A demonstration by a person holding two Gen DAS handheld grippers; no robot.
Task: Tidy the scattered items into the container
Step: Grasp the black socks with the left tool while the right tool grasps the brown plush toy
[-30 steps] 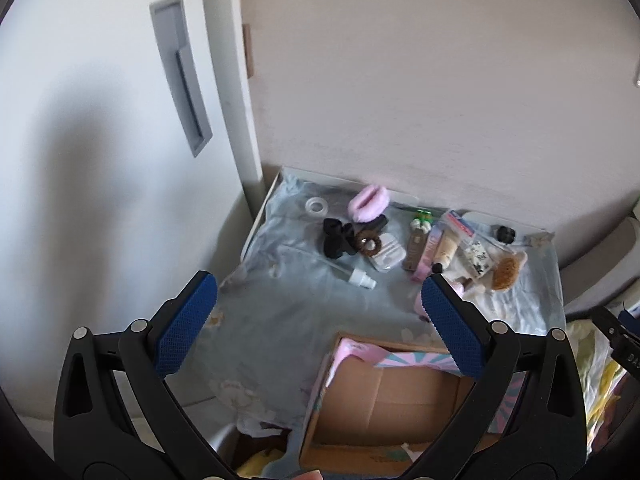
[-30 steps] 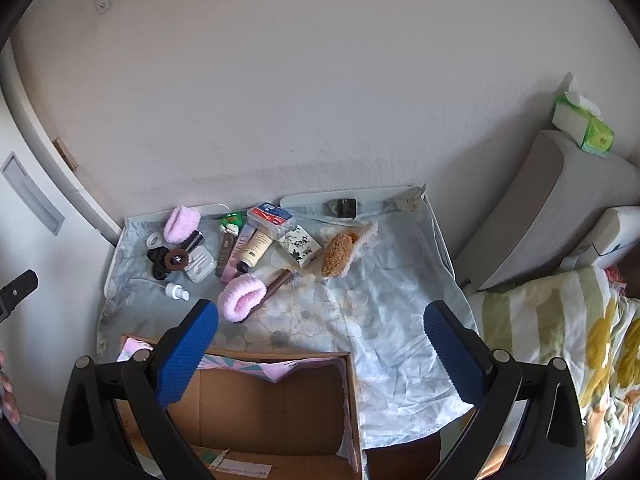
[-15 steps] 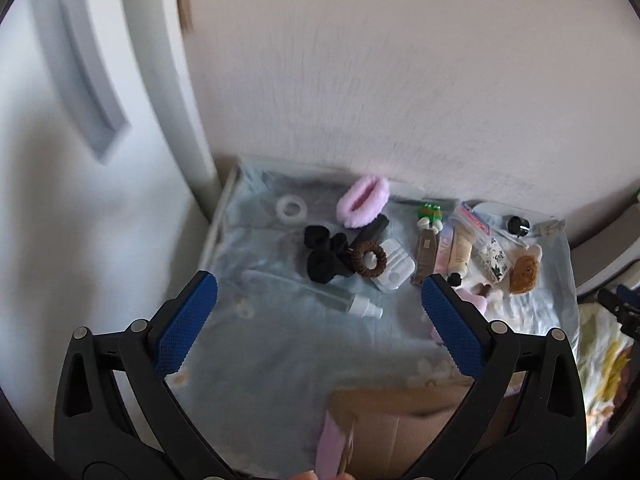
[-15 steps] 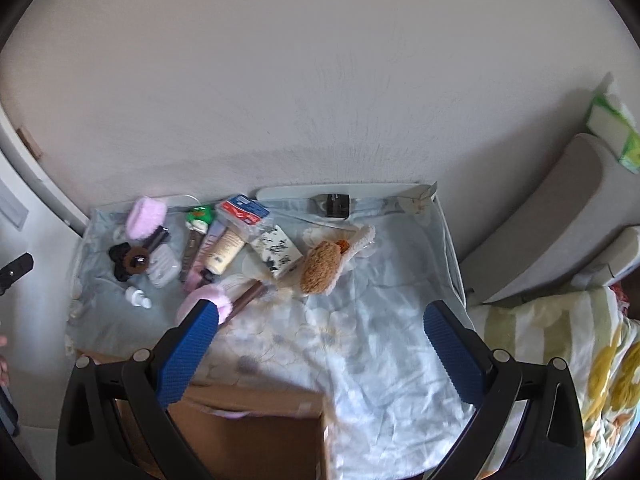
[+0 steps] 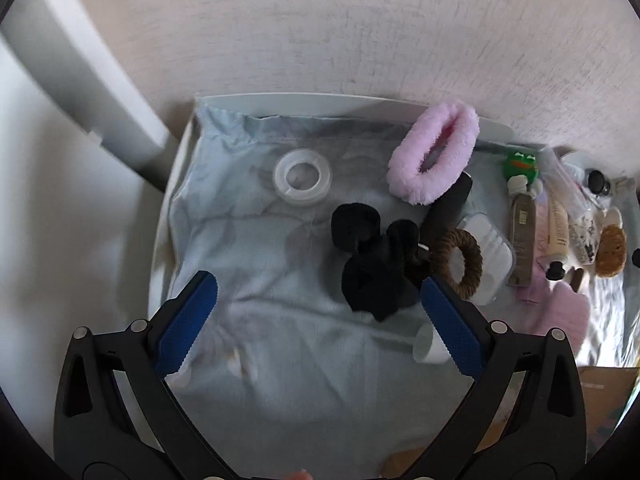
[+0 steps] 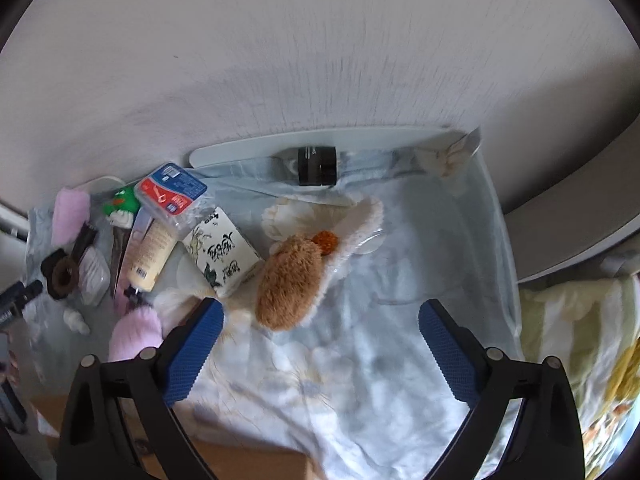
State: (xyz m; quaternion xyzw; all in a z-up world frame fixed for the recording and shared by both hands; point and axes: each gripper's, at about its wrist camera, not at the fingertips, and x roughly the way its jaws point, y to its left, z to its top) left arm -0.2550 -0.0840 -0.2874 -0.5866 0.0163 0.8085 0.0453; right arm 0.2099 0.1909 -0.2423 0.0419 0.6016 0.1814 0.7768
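Note:
The scattered items lie on a pale blue floral cloth (image 5: 280, 360). My left gripper (image 5: 318, 292) hangs open above it, and a black scrunchie (image 5: 372, 256) sits just beyond its right finger. Around the scrunchie are a clear tape roll (image 5: 302, 176), a pink fluffy band (image 5: 434, 154), a brown hair tie (image 5: 458, 262) and a small clear bottle (image 5: 424, 344). My right gripper (image 6: 320, 312) is open wide, its jaws closing a little, with nothing pressed between the pads. A brown plush brush (image 6: 290, 280) lies just ahead of them. The cardboard box (image 6: 240, 460) shows at the bottom edge.
A patterned white carton (image 6: 224, 254), a cream tube (image 6: 150, 256), a red-and-blue packet (image 6: 172, 192) and a black jar (image 6: 316, 166) lie near the wall. A grey cushion (image 6: 580, 232) and striped bedding (image 6: 580, 340) border the right side. A white door frame (image 5: 80, 60) stands on the left.
Both grippers have come down toward the cloth, so the items look larger. The cardboard box has slid to the bottom edge of both views. The right jaws have narrowed slightly.

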